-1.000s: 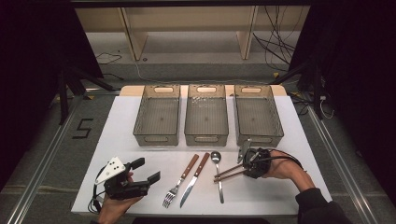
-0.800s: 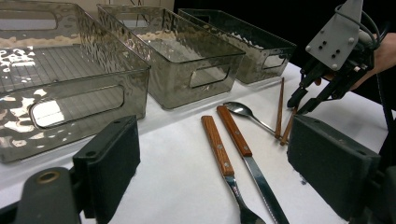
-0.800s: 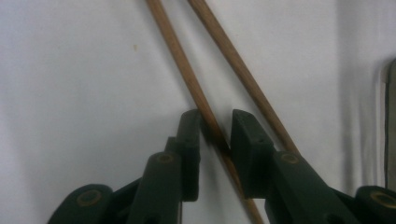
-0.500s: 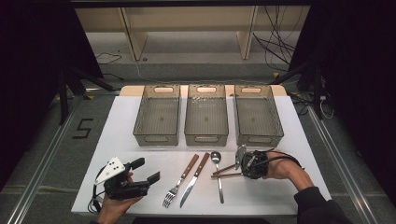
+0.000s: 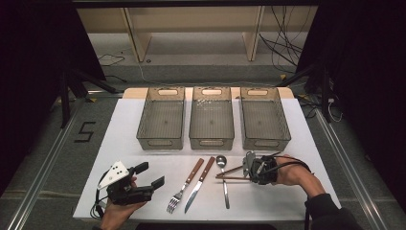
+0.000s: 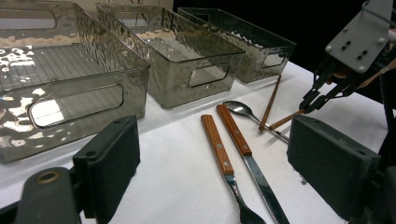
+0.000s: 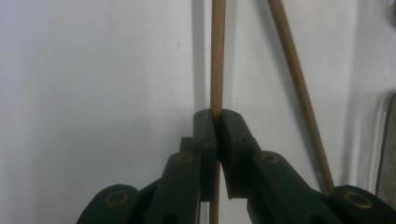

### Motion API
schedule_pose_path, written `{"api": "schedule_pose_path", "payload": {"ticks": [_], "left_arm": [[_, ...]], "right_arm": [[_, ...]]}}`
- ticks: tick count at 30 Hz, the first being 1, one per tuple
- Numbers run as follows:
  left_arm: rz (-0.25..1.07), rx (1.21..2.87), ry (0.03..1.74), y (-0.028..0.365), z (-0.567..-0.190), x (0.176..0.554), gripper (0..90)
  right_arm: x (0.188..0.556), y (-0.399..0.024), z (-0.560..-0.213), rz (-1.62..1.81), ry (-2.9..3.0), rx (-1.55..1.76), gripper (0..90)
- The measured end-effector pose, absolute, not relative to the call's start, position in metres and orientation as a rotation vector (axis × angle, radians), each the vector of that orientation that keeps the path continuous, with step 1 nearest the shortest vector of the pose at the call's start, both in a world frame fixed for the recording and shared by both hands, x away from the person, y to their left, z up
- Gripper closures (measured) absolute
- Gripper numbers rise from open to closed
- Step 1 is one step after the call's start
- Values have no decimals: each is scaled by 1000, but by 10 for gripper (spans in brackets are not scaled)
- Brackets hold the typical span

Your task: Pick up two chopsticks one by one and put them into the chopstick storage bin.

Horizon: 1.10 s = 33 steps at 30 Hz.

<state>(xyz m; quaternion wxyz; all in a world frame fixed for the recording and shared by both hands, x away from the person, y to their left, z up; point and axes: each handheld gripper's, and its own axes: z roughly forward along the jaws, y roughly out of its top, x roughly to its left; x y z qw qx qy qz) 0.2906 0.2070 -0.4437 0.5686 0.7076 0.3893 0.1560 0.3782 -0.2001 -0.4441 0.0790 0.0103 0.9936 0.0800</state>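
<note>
Two wooden chopsticks (image 5: pixel 230 172) lie at the front right of the white table, their tips across the spoon (image 5: pixel 223 178). My right gripper (image 5: pixel 245 169) points left along them and is shut on one chopstick (image 7: pixel 217 56); its jaws have just been closing on it. The other chopstick (image 7: pixel 299 88) lies loose beside it. A wooden-handled fork (image 5: pixel 184 187) and knife (image 5: pixel 198 184) lie left of the spoon. My left gripper (image 5: pixel 152 175) rests open at the front left, nothing between its pads (image 6: pixel 112 163).
Three smoky clear bins (image 5: pixel 161 125), (image 5: pixel 211 123), (image 5: pixel 264 123) stand in a row behind the cutlery, handles cut into their short ends. From the left gripper view the right gripper (image 6: pixel 317 98) hangs over the chopsticks (image 6: pixel 271 102). White table (image 5: pixel 297 143) runs to the right edge.
The right gripper's jaws have narrowed onto one chopstick, and the gripper has sunk a little toward the table. The left gripper has stayed where it was.
</note>
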Motion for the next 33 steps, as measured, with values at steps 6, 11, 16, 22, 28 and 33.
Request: {"api": "schedule_pose_path", "payload": {"ticks": [6, 11, 16, 22, 28, 33], "left_arm": [[368, 1666, 916, 207, -444, 291, 167], [368, 1667, 917, 206, -444, 291, 167], [362, 1665, 918, 206, -443, 291, 167], [330, 1656, 922, 204, -442, 293, 167], [295, 1649, 928, 199, -438, 293, 167], [287, 1656, 928, 192, -432, 295, 167]], "right_arm": [[376, -204, -430, 382, 2949, 115, 855], [379, -205, -416, 561, 2900, 261, 855], [381, -205, -400, 822, 2795, 529, 855], [377, -200, -394, 1067, 2686, 712, 855], [367, -190, -385, 1267, 2614, 774, 855], [365, -182, -388, 1368, 2545, 832, 855]]}}
